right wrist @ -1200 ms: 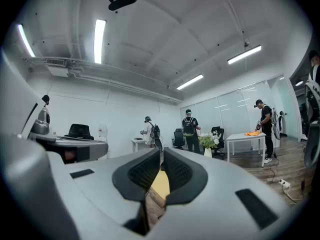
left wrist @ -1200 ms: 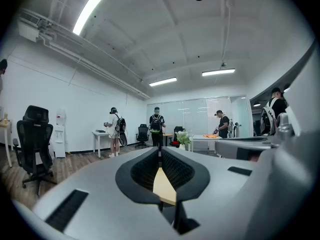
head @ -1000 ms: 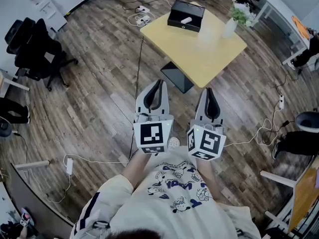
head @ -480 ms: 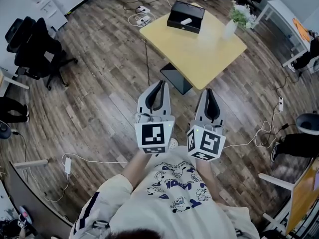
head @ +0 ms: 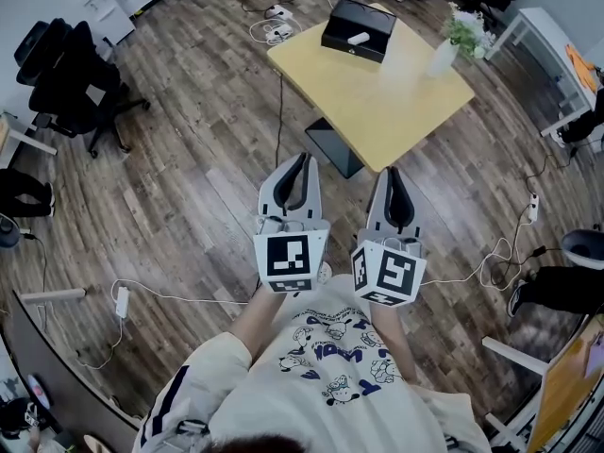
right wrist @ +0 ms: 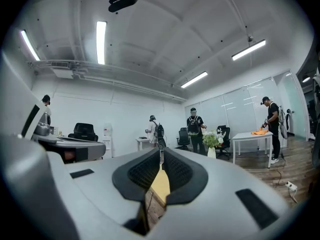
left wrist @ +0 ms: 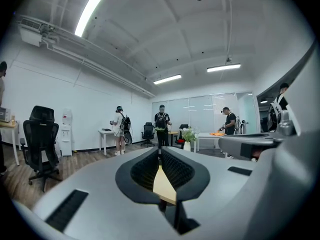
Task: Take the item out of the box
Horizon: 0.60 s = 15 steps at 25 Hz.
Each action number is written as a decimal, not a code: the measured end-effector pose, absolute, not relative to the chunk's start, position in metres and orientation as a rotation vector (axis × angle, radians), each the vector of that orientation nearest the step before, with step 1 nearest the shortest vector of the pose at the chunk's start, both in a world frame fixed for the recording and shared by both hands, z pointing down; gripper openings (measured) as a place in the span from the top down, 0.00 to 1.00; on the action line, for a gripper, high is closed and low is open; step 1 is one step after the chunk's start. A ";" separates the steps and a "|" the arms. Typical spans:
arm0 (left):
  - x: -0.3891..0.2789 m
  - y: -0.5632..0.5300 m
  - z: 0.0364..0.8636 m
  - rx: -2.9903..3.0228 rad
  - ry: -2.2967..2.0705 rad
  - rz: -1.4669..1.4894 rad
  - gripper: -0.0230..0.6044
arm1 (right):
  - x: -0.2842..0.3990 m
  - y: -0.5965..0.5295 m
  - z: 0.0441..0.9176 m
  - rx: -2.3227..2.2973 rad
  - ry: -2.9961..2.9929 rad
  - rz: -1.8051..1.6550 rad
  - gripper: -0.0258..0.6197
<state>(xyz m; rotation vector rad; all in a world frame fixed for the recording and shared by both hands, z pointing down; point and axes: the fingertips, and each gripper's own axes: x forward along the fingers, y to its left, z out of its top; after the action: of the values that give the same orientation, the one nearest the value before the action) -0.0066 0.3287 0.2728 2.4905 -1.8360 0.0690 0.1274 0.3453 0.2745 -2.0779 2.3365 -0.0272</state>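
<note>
A black open box [head: 357, 28] stands at the far corner of the yellow table [head: 377, 88], with a small white item [head: 356, 38] lying in it. Both grippers are held side by side in front of the person's chest, well short of the table and pointing towards it. My left gripper [head: 303, 159] has its jaws shut with nothing between them, as the left gripper view [left wrist: 160, 150] also shows. My right gripper [head: 395, 172] is shut and empty too, with its tips together in the right gripper view [right wrist: 162, 151].
A white vase with a plant [head: 444, 47] stands on the table's right corner. The table's dark base plate [head: 335, 146] sits on the wood floor. Black office chairs [head: 71, 74] stand at left, cables [head: 170, 298] trail on the floor, and several people [left wrist: 161, 124] stand by far desks.
The head view has shifted a little; both grippers keep their place and stay shut.
</note>
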 end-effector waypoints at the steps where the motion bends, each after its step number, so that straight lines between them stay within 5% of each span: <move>1: -0.007 0.328 0.274 2.482 -1.841 0.072 0.92 | 0.128 0.344 0.275 -2.072 2.342 -0.027 0.89; 15: -0.013 0.263 0.287 2.445 -1.855 0.099 0.92 | 0.132 0.275 0.287 -2.071 2.348 -0.085 0.89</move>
<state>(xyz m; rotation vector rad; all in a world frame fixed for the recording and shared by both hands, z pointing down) -0.0127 0.2632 0.2870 2.4453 -1.8552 0.0989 0.1322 0.2749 0.2870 -2.0711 2.3485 -0.0847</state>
